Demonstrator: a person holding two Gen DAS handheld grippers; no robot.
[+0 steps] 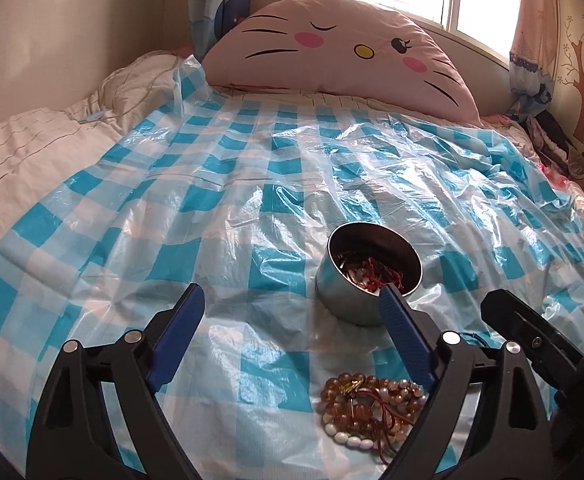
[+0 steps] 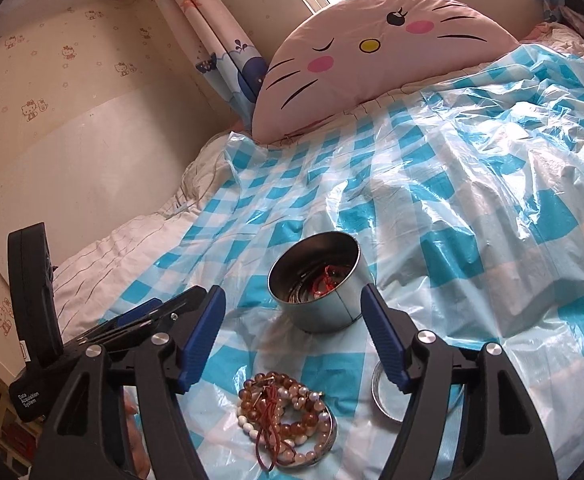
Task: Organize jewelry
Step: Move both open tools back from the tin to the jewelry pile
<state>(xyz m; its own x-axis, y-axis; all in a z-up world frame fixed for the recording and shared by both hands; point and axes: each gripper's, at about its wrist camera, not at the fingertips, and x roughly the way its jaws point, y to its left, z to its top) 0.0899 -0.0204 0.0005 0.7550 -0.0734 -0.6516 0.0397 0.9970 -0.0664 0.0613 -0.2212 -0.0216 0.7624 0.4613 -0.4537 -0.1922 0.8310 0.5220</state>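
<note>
A round metal tin (image 1: 366, 276) stands open on the blue checked plastic sheet (image 1: 211, 184), with red cord and beads inside. A pile of amber and white bead bracelets (image 1: 366, 414) with a red cord lies in front of it. My left gripper (image 1: 292, 294) is open and empty, above the sheet left of the pile. In the right wrist view the tin (image 2: 318, 284) stands ahead and the bracelet pile (image 2: 287, 416) lies between the fingers of my open, empty right gripper (image 2: 294, 298). The tin's lid (image 2: 388, 394) lies to the right, partly hidden behind the right finger.
A big pink cat-face pillow (image 1: 344, 48) leans at the head of the bed under the window. A white quilt (image 1: 23, 160) lies to the left and clothes (image 1: 564, 152) are heaped at the right. The right gripper's body (image 1: 540, 344) shows at the lower right of the left wrist view.
</note>
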